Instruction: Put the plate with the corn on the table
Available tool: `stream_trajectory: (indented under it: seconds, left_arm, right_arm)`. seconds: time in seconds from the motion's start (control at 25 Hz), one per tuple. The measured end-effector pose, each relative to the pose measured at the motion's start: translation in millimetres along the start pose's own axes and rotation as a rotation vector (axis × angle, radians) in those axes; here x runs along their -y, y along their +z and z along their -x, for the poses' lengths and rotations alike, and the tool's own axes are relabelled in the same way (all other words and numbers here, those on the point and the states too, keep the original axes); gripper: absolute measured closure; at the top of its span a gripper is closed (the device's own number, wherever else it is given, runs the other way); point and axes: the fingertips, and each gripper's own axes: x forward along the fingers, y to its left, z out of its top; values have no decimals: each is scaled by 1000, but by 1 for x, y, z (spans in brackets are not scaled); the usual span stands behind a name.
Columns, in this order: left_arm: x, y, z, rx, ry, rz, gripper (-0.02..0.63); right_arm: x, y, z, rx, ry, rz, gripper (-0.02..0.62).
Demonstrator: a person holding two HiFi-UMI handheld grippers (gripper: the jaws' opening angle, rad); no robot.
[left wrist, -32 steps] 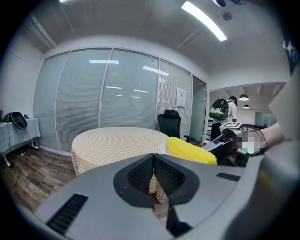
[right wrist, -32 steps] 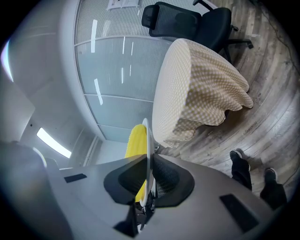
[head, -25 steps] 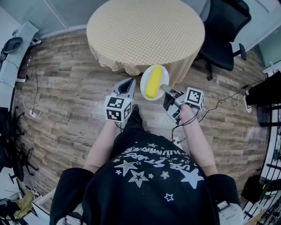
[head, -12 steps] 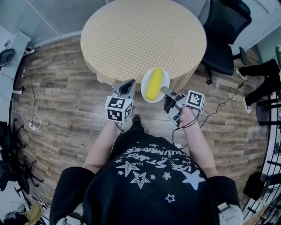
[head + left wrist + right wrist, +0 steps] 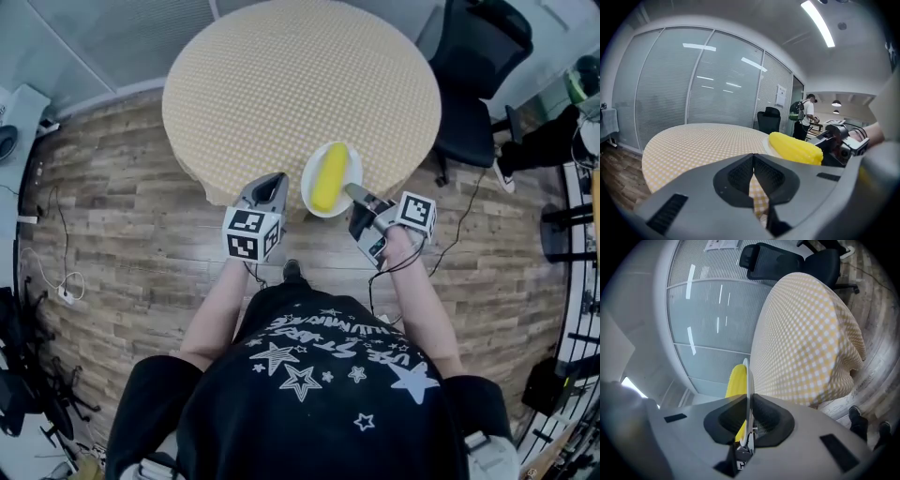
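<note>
Below and ahead of you, the wood-plank floor (image 5: pixel 112 206) carries the round table (image 5: pixel 281 84) under its yellow checked cloth, with a black office chair (image 5: pixel 473 75) at the far right of it. Over the last second the table has drawn closer in the head view. The white plate (image 5: pixel 352 169) hung over bare floor, short of the cloth, and it now overlaps the table's near edge. That reads as the approach nearly done. What seems left is to carry the plate further in over the top and lower it flat.

The plate is not down yet. It is held in the air by your right gripper (image 5: pixel 361 195), whose jaws are clamped on the near rim, and the right gripper view shows the rim edge-on (image 5: pixel 748 380) between the pads. The yellow corn (image 5: pixel 328 176) lies lengthwise on the plate. Your left gripper (image 5: pixel 272 183) sits just beside the plate with its jaws pressed together on nothing.

As for writing, the cubes on both grippers bear only black-and-white square markers. A sheet (image 5: pixel 781 95) on the glass wall is too small to read. The lettering among the stars on your shirt (image 5: pixel 319 361) is upside down, and I cannot read it with confidence.
</note>
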Motion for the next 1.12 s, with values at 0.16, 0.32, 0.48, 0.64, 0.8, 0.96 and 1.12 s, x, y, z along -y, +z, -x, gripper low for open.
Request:
stream_trajectory:
  seconds: [0.16, 0.32, 0.48, 0.64, 0.8, 0.96, 1.12]
  left_arm:
    - [-17, 6, -14, -2, -33, -4, 598]
    - [-25, 12, -24, -1, -69, -9, 598]
    - [-34, 16, -34, -5, -90, -17, 598]
    - [-41, 17, -38, -10, -92, -14, 598]
    - [-48, 13, -39, -18, -80, -11, 598]
    - [-51, 15, -52, -16, -58, -8, 598]
    - [-56, 29, -81, -11, -33, 2, 598]
  right_arm:
    - [-2, 12, -16, 42, -2, -13, 555]
    - [-6, 25, -25, 87, 7, -30, 555]
    - [-10, 35, -35, 118, 22, -37, 555]
    - [-5, 42, -36, 128, 1, -37, 555]
    - [0, 46, -37, 129, -4, -31, 555]
    - [9, 64, -43, 111, -8, -23, 555]
    - [9, 96, -60, 65, -1, -6, 555]
